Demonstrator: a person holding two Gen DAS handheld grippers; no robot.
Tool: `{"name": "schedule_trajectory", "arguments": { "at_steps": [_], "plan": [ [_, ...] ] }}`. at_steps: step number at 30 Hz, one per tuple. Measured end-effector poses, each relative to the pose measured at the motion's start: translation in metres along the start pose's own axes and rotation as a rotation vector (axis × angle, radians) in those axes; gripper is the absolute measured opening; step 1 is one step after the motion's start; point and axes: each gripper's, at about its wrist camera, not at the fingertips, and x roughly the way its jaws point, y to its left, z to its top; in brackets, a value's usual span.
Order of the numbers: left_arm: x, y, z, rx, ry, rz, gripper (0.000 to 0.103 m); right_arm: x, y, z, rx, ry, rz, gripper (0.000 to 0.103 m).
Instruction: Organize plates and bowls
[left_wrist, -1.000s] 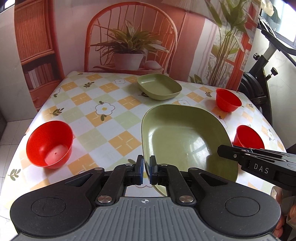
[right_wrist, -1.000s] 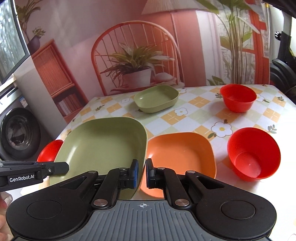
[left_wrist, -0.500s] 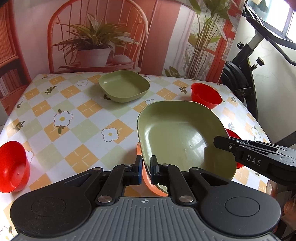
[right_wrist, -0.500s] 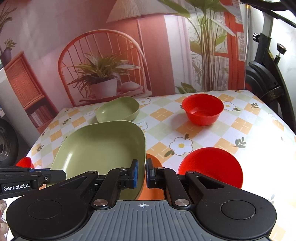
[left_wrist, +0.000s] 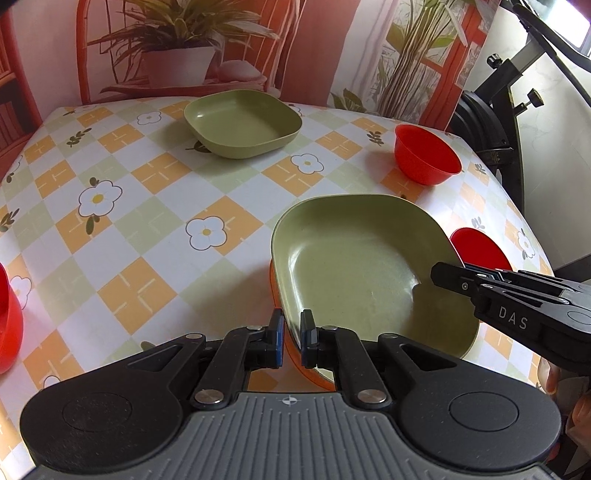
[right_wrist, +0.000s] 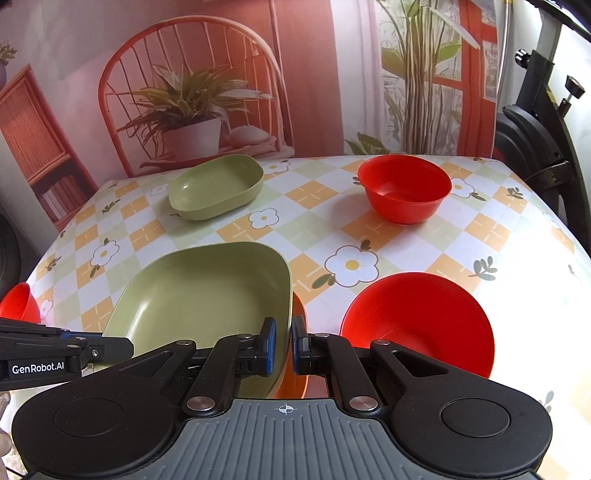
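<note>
Pinching opposite rims of the large green plate (left_wrist: 362, 273), the left gripper (left_wrist: 291, 341) and right gripper (right_wrist: 281, 345) hold it directly over the orange plate (left_wrist: 295, 360) on the table (left_wrist: 155, 206).

Carried between the left gripper (left_wrist: 291, 338) and the right gripper (right_wrist: 283, 345), the big green plate (left_wrist: 362, 273) has moved rightward across the table (left_wrist: 155, 206) and come down onto the orange plate (left_wrist: 295, 356), now nearly covering it.

Matt green plate (left_wrist: 362, 273), glossy floral tablecloth (left_wrist: 155, 206)
</note>
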Motion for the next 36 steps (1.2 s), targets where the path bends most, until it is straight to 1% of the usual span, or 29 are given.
{"name": "schedule_trajectory", "arguments": {
  "at_steps": [11, 20, 25, 30, 36],
  "plan": [
    [0.008, -0.002, 0.000, 0.018, 0.026, 0.003, 0.010, 0.012, 0.003, -0.003, -0.046, 0.031, -0.017, 0.008],
    [0.015, -0.002, -0.003, 0.035, 0.042, 0.015, 0.010, 0.017, 0.003, -0.004, -0.055, 0.049, -0.016, 0.008],
    [0.018, -0.002, -0.003, 0.041, 0.051, 0.007, 0.010, 0.018, 0.002, -0.005, -0.055, 0.052, -0.021, 0.008],
    [0.019, 0.000, -0.003, 0.025, 0.056, -0.002, 0.010, 0.018, 0.001, -0.005, -0.055, 0.054, -0.021, 0.008],
    [0.020, 0.003, -0.004, 0.008, 0.054, 0.011, 0.010, 0.019, -0.001, -0.005, -0.047, 0.057, -0.019, 0.009]
  ]
}}
